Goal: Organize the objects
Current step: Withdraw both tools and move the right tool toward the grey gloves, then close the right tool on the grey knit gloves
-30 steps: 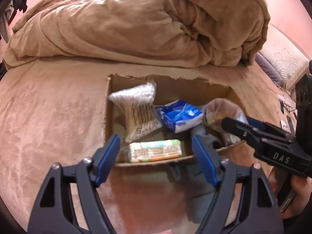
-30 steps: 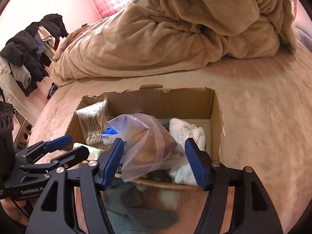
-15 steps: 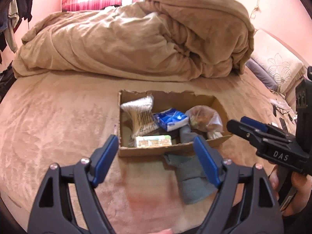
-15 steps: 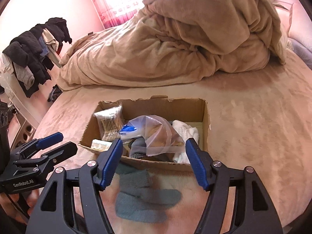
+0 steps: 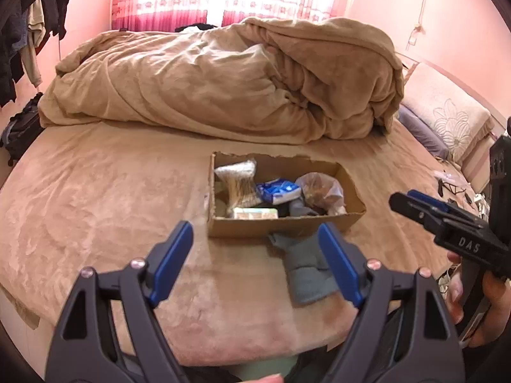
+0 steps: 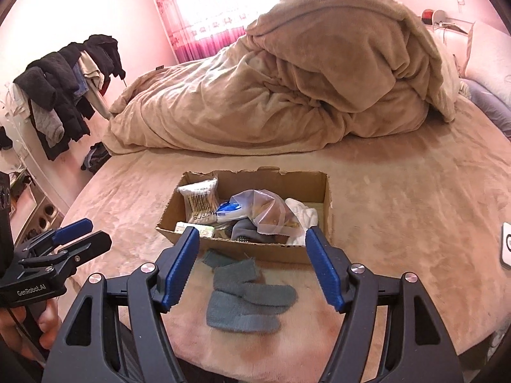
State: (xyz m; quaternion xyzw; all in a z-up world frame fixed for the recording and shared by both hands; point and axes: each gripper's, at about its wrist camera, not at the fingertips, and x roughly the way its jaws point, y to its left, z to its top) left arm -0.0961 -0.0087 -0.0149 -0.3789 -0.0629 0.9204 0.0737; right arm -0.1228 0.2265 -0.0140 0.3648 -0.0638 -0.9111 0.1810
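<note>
Definitely someone's bedroom at home: a big bed (image 6: 399, 191) with a rumpled tan duvet (image 6: 287, 73) piled on it, pillows (image 5: 447, 111) at the headboard end, pink curtains (image 5: 223, 3) over a bright window, and clothes (image 6: 64, 83) heaped on a rack by the wall.

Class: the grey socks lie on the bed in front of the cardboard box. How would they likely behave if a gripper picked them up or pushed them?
The grey socks lie flat and creased, so they would probably droop limply from the fingers. Being knit on a plush bed cover, a push would likely bunch them rather than slide them. They look light and unlikely to roll.
</note>
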